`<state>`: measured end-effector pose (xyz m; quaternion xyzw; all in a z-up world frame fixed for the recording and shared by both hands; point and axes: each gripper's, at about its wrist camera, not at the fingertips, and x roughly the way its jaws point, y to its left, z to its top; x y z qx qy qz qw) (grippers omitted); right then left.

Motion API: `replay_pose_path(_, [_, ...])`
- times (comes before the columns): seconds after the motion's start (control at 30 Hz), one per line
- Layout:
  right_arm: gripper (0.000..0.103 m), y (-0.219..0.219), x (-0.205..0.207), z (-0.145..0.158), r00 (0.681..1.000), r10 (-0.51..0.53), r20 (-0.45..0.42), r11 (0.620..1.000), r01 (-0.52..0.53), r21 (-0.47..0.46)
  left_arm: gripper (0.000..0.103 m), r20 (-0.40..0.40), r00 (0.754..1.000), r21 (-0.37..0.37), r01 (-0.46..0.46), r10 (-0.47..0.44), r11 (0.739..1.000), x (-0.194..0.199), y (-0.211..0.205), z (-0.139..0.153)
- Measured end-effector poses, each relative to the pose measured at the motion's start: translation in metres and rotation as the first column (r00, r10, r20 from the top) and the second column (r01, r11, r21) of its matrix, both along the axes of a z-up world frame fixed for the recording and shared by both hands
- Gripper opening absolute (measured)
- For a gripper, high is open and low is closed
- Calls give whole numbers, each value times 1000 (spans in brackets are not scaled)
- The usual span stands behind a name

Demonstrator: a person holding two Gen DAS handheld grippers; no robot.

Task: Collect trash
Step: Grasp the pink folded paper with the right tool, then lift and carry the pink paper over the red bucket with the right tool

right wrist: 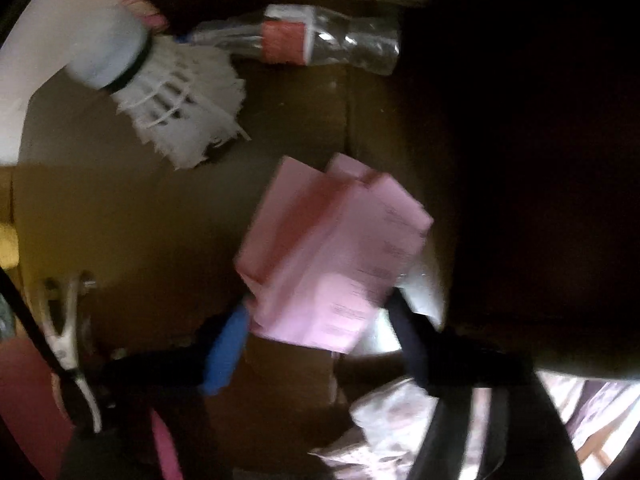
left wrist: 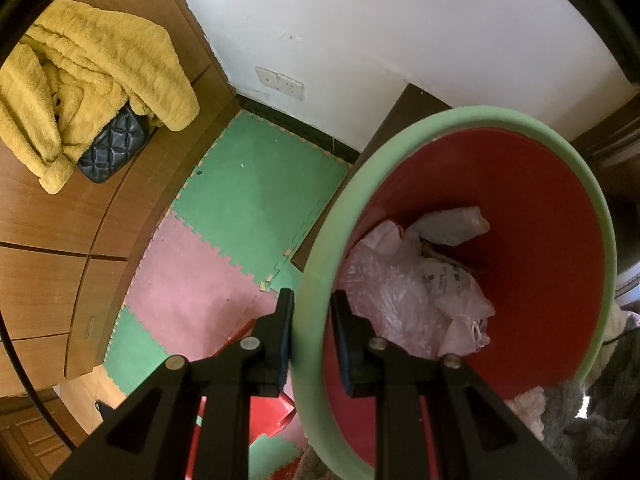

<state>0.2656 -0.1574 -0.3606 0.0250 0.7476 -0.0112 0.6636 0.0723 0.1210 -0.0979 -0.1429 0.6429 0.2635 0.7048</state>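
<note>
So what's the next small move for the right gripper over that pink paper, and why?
Probably close the right gripper on the pink folded paper: the paper sits between its fingers, apparently not yet pinched. The left gripper already clamps the bin rim, ready to receive it.

The left gripper [left wrist: 312, 312] rose from the bottom centre of its frame, black fingers [left wrist: 285, 320] reaching up toward the middle, jaws drawn close and clamped on the rim between them. The right gripper [right wrist: 316, 332] entered from the lower part of its blurred frame, pointing downward, jaws spread wide. Its blue-padded finger [right wrist: 224, 350] sat lower left of centre, the dark finger lower right. Whether its pads pressed on anything could not be told.
</note>
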Motion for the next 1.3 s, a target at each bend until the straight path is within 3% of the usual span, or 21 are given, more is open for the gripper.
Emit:
replay_pose_path(0.17, [52,5,-7,6,996,91,-7,995,-90,53,19,5,1000,-18,-2,2,1000,0,4,1])
replay_pose_path(0.3, [51,4,-16,18,996,87,2,995,-87,46,19,18,1000,-43,-8,9,999,-1,8,2])
replay_pose_path(0.4, [51,9,-17,40,995,92,38,993,-95,72,19,26,1000,-52,-1,3,999,-1,9,3])
replay_pose_path(0.6, [51,26,-35,122,961,189,204,969,-216,119,18,42,999,-56,28,-25,998,-4,9,3])
replay_pose_path(0.73, [51,35,-35,191,904,282,322,939,-328,100,17,49,998,-56,54,-51,997,-5,7,4])
replay_pose_path(0.83, [51,44,-60,238,851,343,398,914,-400,67,17,62,996,-69,62,-57,996,-5,7,5])
replay_pose_path(0.97, [51,62,-86,304,781,362,508,878,-468,94,16,82,995,-99,59,-51,993,-7,11,8])
replay_pose_path(1.1, [51,89,-105,359,699,392,598,827,-552,104,16,85,993,-78,87,-80,993,-7,6,10])
replay_pose_path(1.17, [51,100,-112,379,661,414,626,803,-589,92,16,89,992,-73,96,-89,993,-6,4,11])
replay_pose_path(1.3, [51,111,-111,393,636,439,635,784,-616,74,16,97,991,-73,97,-90,993,-7,4,11])
